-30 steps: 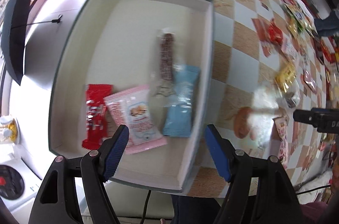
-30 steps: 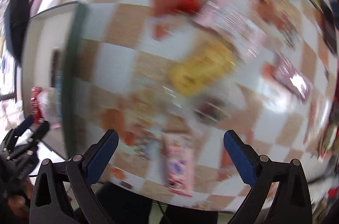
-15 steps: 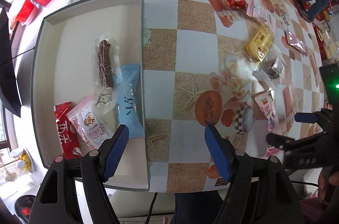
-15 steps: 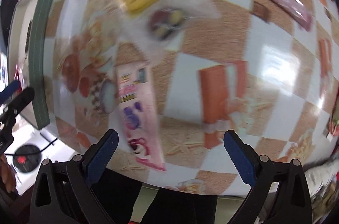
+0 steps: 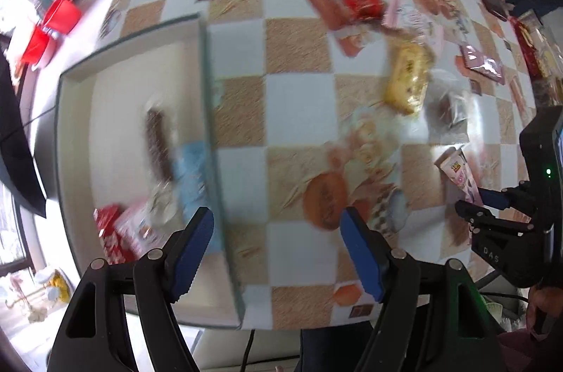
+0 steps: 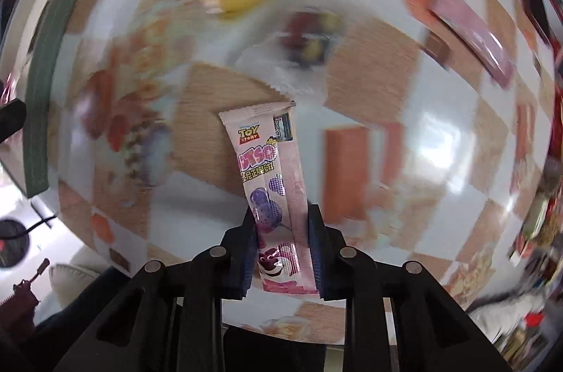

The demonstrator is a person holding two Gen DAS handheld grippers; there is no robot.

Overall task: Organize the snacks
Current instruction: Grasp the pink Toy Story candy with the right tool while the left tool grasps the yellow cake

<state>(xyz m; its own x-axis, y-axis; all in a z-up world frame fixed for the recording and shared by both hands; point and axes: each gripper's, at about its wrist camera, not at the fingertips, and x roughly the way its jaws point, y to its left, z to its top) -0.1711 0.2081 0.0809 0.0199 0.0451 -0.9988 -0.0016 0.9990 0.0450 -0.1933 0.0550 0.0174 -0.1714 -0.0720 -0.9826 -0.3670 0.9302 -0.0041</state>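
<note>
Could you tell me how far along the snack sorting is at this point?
Partly done. Several packets already lie in the tray, among them a dark bar and a light blue packet. In hand: the right gripper is shut on the pink Toy Story packet. The left gripper is open and empty. Left: the yellow packet, the red packet and others scattered on the table.

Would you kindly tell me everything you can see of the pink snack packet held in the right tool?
The pink snack packet is long, narrow and glossy, like plastic film, with crimped ends. It bears a Toy Story logo near its far end, purple berry pictures in the middle and a pink bear's face near the gripped end. The right tool is shut on its lower part, a blue pad pressing each long edge. Its far end points away over the checked tablecloth; whether it rests on the cloth is unclear.
</note>
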